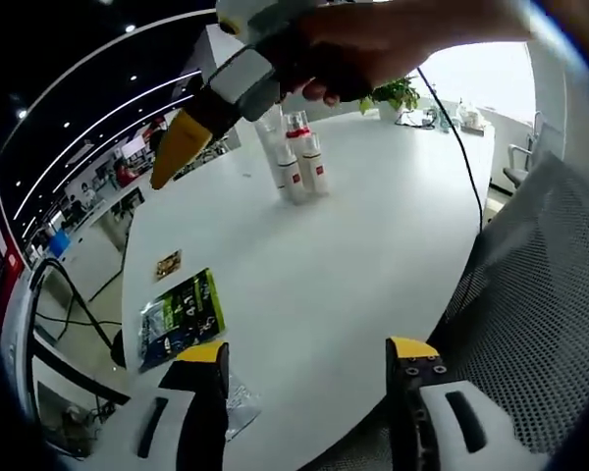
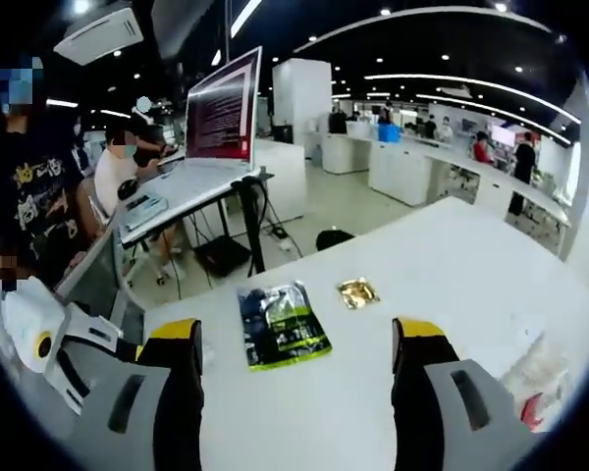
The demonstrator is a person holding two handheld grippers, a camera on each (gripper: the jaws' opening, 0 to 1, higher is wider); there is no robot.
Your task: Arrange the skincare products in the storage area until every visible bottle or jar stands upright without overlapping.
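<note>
Looking along the left gripper [image 1: 306, 368] in the left gripper view, its two yellow-tipped jaws stood apart, released, with nothing between them, hanging over the near edge of the white desk [image 1: 344, 255]. Toward the far side of the desk stood a tight cluster of white skincare bottles [image 1: 296, 157], upright and touching or nearly so; two carried red bands and one a red cap. How many bottles made up the cluster could not be told. Above them the right gripper [image 1: 182, 147] came in from the top, held in a person's hand [image 1: 393, 39]; only one yellow jaw tip was clear, so whether it was released or clenched could not be told. At the desk's left edge lay a dark green sachet pack [image 1: 182, 316] flat, with a small gold packet [image 1: 168, 263] just beyond it. A potted plant [image 1: 398, 95] stood at the far edge. A mesh chair back [image 1: 535, 285] sat beside the desk's right edge.

In the right gripper view, the right gripper [image 2: 296, 368] had its jaws spread wide, released and empty, over the same desk [image 2: 452, 265]. The green sachet pack [image 2: 281, 324] lay between the jaw tips, farther out, the gold packet [image 2: 356, 291] just beside it. Clear wrapping with a red-marked item [image 2: 540, 378] lay at the right edge, too blurred to name. An open laptop [image 2: 221, 118] stood on a stand beyond the desk.
</note>
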